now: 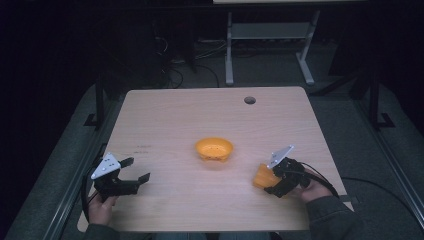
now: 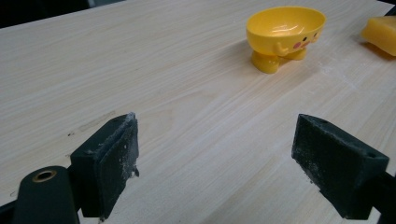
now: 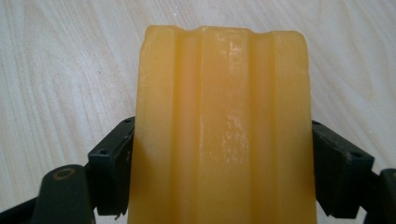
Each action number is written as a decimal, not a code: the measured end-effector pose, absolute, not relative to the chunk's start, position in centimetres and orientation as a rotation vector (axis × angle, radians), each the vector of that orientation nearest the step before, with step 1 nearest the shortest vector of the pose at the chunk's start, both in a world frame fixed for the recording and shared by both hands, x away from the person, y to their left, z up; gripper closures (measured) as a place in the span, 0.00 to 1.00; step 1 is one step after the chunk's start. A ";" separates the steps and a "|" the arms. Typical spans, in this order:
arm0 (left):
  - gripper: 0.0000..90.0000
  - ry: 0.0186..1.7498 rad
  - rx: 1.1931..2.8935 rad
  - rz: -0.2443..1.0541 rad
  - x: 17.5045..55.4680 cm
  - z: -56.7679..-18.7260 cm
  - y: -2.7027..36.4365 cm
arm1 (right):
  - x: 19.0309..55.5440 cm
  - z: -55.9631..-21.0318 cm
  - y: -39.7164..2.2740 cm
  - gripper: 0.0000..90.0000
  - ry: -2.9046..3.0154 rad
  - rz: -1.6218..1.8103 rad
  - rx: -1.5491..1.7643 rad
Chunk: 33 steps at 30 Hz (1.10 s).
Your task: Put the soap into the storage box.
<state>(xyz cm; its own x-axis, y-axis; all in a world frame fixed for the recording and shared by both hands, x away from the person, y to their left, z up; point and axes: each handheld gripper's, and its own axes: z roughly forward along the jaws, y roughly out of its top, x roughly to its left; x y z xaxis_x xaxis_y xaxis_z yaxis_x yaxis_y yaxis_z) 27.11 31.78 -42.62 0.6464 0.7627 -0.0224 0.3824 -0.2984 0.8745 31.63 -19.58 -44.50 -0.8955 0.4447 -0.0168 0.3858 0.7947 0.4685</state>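
A small yellow bowl with a cartoon face and stubby feet stands upright near the middle of the wooden table. My right gripper is at the front right, shut on a ridged orange-yellow block. In the right gripper view the block sits between both jaws and sticks out past them over the table, with my right gripper closed on its sides. My left gripper hovers at the front left, open, with nothing between its pads. The block's corner shows right of the bowl.
A round cable hole lies near the table's far edge. Behind the table stands a white desk frame, with cables on the dark floor. Bare wood lies between my left gripper and the bowl.
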 end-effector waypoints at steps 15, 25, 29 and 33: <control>0.16 0.904 1.917 0.501 27.1 -42.6 31.9 | 32.7 -42.4 -18.8 0.23 2.849 0.740 0.629; 0.16 0.904 1.917 0.501 27.1 -42.6 31.9 | 34.0 -41.3 -17.4 0.23 2.864 0.734 0.587; 0.16 0.903 1.916 0.499 27.1 -42.6 31.9 | 34.4 -41.0 -17.0 0.23 2.867 0.742 0.567; 0.16 0.904 1.916 0.499 27.1 -42.6 31.9 | 34.8 -40.8 -16.9 0.23 2.870 0.759 0.580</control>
